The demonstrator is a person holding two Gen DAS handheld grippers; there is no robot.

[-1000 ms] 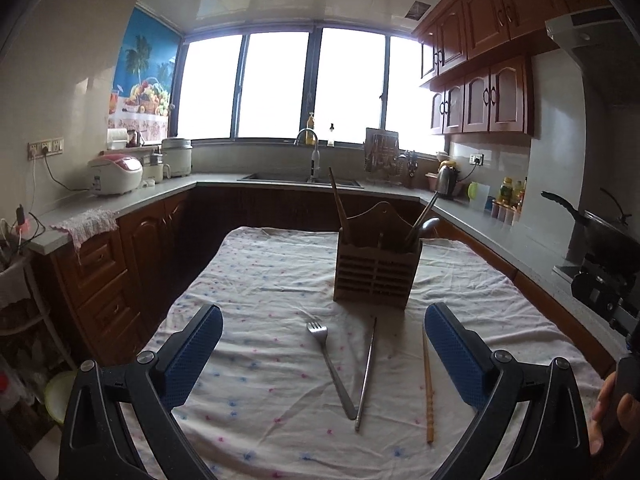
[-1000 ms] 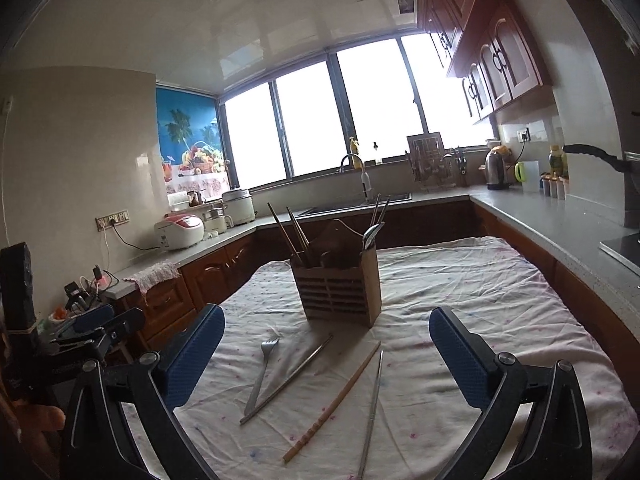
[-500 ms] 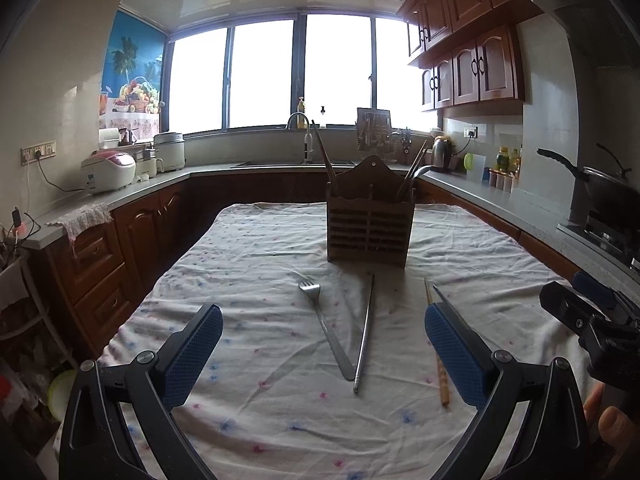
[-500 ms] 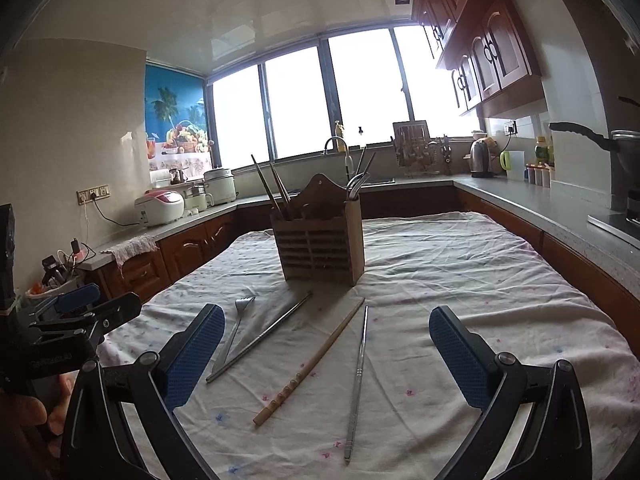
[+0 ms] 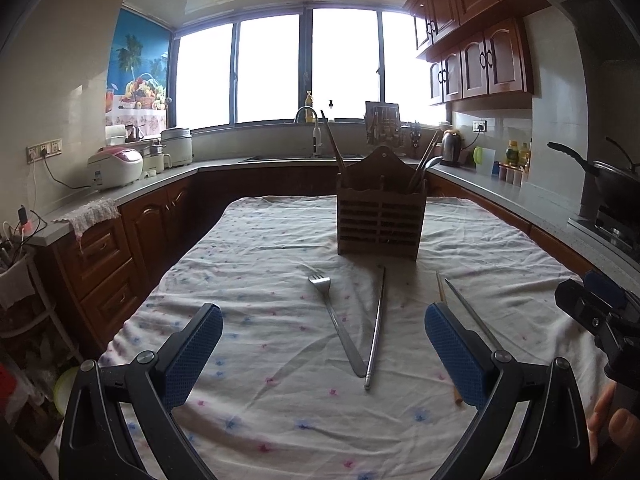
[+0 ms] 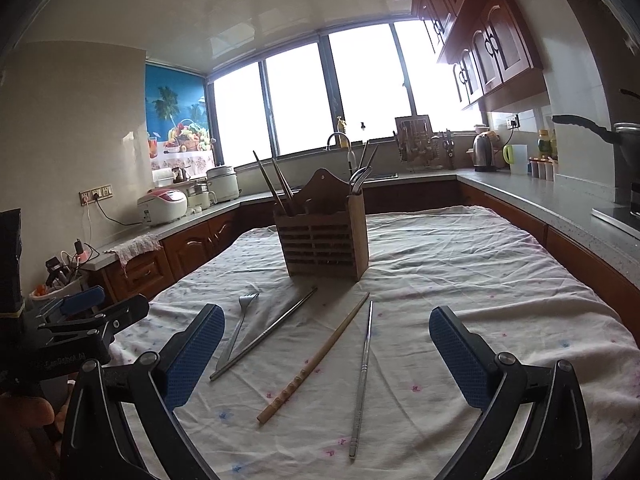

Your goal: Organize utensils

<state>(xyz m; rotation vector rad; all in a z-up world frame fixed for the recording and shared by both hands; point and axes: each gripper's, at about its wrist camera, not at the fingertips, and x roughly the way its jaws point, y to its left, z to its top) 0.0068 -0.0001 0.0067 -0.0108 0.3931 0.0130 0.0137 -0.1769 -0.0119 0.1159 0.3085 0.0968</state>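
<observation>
A slatted wooden utensil holder (image 5: 380, 220) (image 6: 325, 240) stands on the cloth-covered table (image 5: 260, 264), with chopsticks and cutlery standing in it. In front of it lie a metal fork (image 5: 336, 322) (image 6: 237, 330), a metal chopstick (image 5: 377, 322) (image 6: 266, 332), a wooden chopstick (image 6: 316, 358) (image 5: 440, 290) and a second metal chopstick (image 6: 362, 372) (image 5: 472, 316). My left gripper (image 5: 323, 354) is open and empty above the near table, in front of the fork. My right gripper (image 6: 326, 354) is open and empty over the wooden chopstick.
Kitchen counters surround the table: rice cookers (image 5: 116, 168) at left, a sink (image 5: 308, 156) at the back, a kettle (image 6: 485, 152) and a wok on the stove (image 5: 612, 176) at right. The right gripper also shows at the left view's right edge (image 5: 596, 312).
Both grippers have come lower and nearer to the table, and the views have levelled out. Both stay open and empty. The utensils have not moved.
</observation>
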